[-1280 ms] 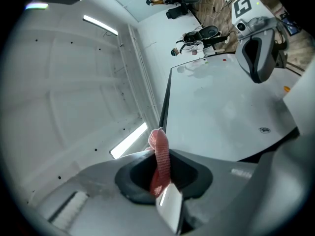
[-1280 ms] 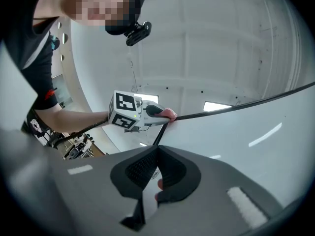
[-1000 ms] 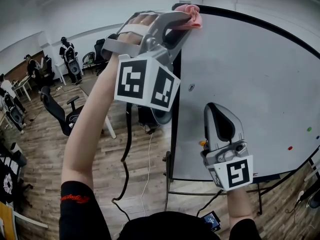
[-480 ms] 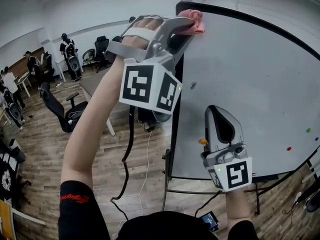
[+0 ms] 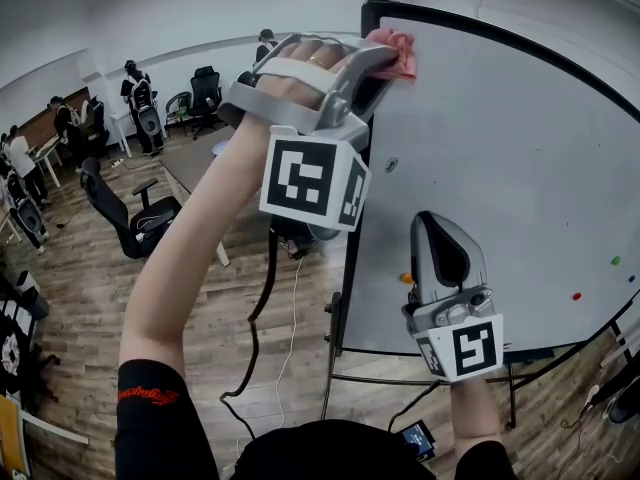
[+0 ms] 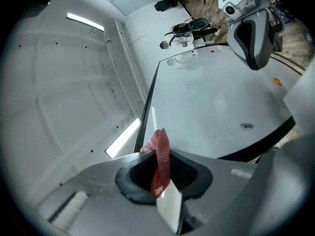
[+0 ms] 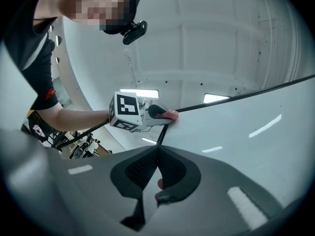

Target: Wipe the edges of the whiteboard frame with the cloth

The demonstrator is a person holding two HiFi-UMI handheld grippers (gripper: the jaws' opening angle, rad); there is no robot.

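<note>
A pink cloth is pinched in my left gripper, which is shut on it and presses it against the whiteboard just below the top-left corner of its black frame. In the left gripper view the cloth sticks up between the jaws, with the frame's edge right behind it. My right gripper is lower down in front of the board, jaws shut and holding nothing I can make out. The right gripper view shows the left gripper and the cloth at the frame corner.
An orange magnet sits on the board beside my right gripper; red and green magnets are far right. The board's stand legs and cables hang below. Office chairs and people fill the room at left.
My left gripper has slid the cloth a little down from the frame's top-left corner. The right gripper has stayed where it was.
</note>
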